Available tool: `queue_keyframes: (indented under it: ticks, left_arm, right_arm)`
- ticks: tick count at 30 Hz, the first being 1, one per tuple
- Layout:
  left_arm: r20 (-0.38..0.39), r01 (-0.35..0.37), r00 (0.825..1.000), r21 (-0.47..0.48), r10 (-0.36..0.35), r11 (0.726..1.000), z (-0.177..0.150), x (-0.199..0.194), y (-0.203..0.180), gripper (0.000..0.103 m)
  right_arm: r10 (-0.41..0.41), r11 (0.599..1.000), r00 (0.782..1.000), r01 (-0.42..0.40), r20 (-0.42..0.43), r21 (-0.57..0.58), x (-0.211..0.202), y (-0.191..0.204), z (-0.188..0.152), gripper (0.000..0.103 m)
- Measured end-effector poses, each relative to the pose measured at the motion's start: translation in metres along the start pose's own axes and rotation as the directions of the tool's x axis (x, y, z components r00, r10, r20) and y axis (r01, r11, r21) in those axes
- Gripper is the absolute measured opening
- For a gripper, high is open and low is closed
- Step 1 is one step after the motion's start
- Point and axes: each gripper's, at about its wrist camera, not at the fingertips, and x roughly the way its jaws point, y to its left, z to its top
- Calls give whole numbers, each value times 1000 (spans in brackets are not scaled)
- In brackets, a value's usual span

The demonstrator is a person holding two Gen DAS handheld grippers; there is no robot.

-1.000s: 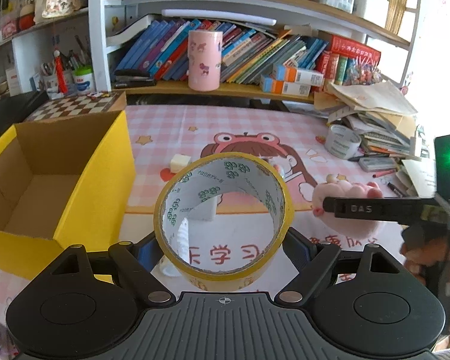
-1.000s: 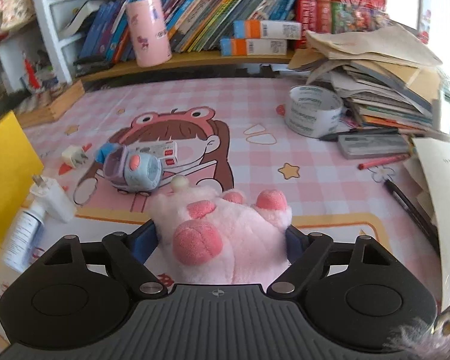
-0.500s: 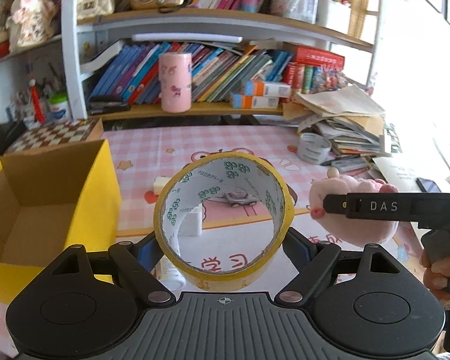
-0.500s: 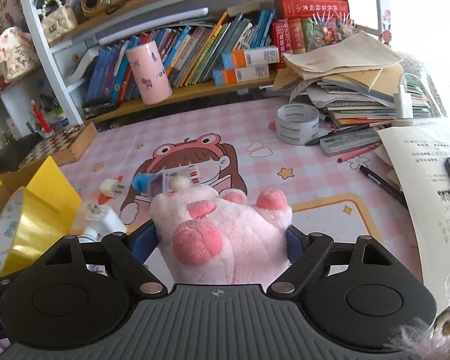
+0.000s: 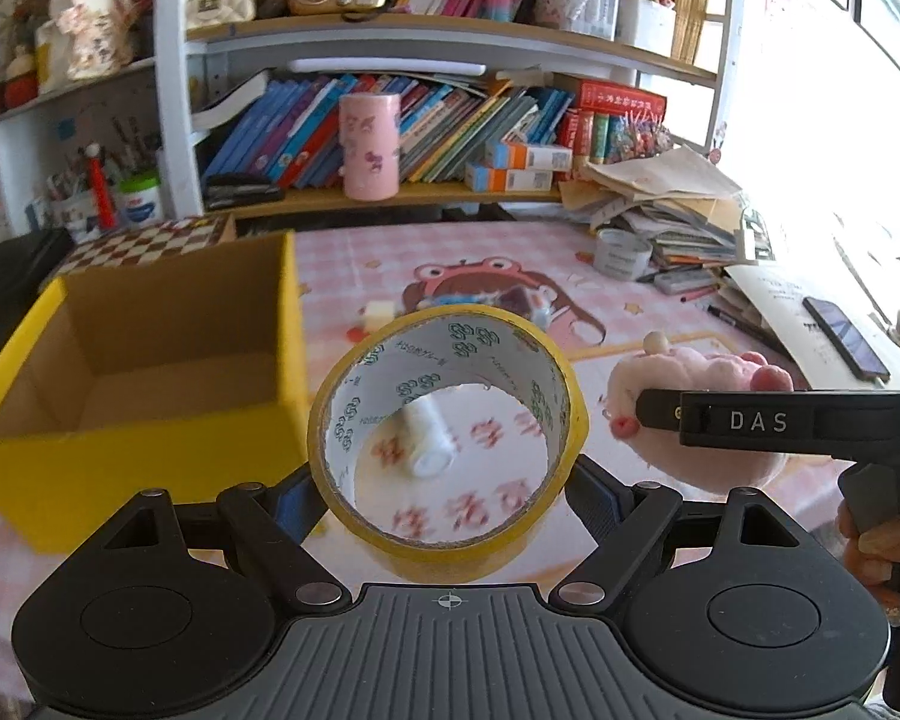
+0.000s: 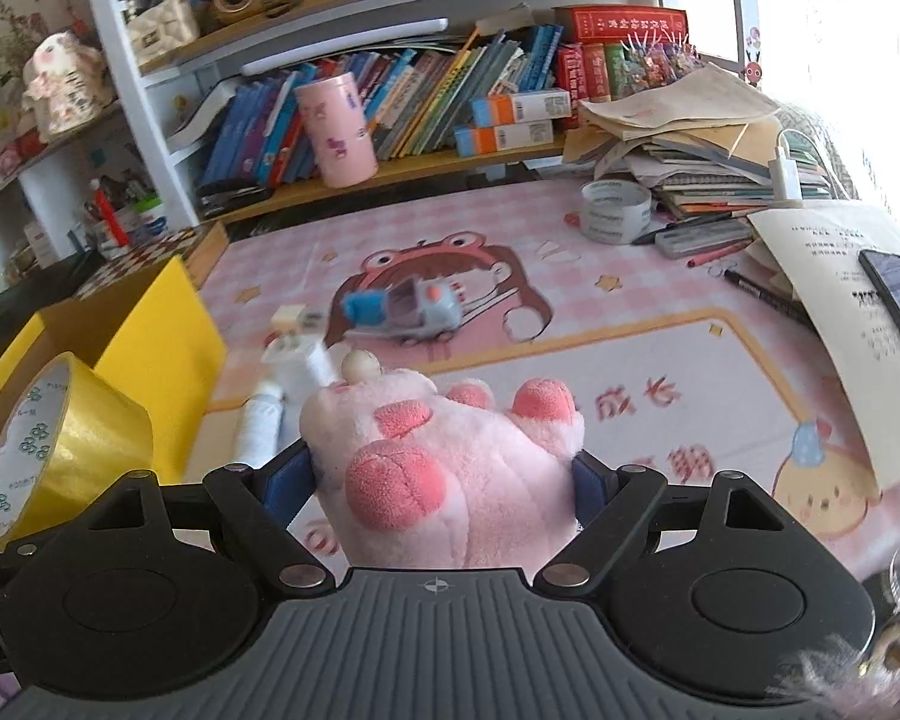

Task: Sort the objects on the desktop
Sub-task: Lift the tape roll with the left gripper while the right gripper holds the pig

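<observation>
My left gripper (image 5: 447, 480) is shut on a yellow tape roll (image 5: 510, 540), held above the desk just right of the open yellow cardboard box (image 5: 132, 420). My right gripper (image 6: 444, 474) is shut on a pink plush paw (image 6: 450, 468), held in the air to the right of the left one. The paw also shows in the left wrist view (image 5: 696, 414), and the tape roll shows in the right wrist view (image 6: 72, 438). On the pink mat lie a blue-grey toy (image 6: 414, 312), a white bottle (image 6: 261, 426), a white plug (image 6: 297, 354) and a small cream block (image 6: 288, 318).
A grey tape roll (image 6: 615, 210), pens (image 6: 756, 294), a stack of papers and books (image 6: 708, 150) and a phone (image 6: 897, 300) sit at the right. A pink cup (image 6: 336, 129) stands on the bookshelf behind. A checkered board (image 5: 144, 240) lies behind the box.
Both grippers have risen and pulled back with their loads. The yellow box now sits lower and closer to the left of the tape roll.
</observation>
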Motion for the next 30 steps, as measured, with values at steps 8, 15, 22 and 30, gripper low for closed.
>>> queue_keyframes:
  ticks: [8, 15, 22, 30]
  left_arm:
    - [-23, 3, 1000, -56, -4, 998, -38, -39, 39, 85]
    - [-69, -5, 998, -81, 0, 997, -70, -62, 64, 85]
    - [-76, -32, 997, -93, 25, 995, -84, -78, 79, 85]
    - [-66, -39, 997, -104, 33, 994, -91, -89, 88, 85]
  right_arm:
    - [-8, 996, 1000, 6, -24, -84, -34, 53, -52, 81]
    - [13, 993, 997, -21, -72, -118, -51, 90, -97, 81]
    - [43, 993, 994, -54, -102, -106, -58, 110, -110, 81]
    - [78, 981, 990, -97, -116, -166, -60, 132, -115, 81]
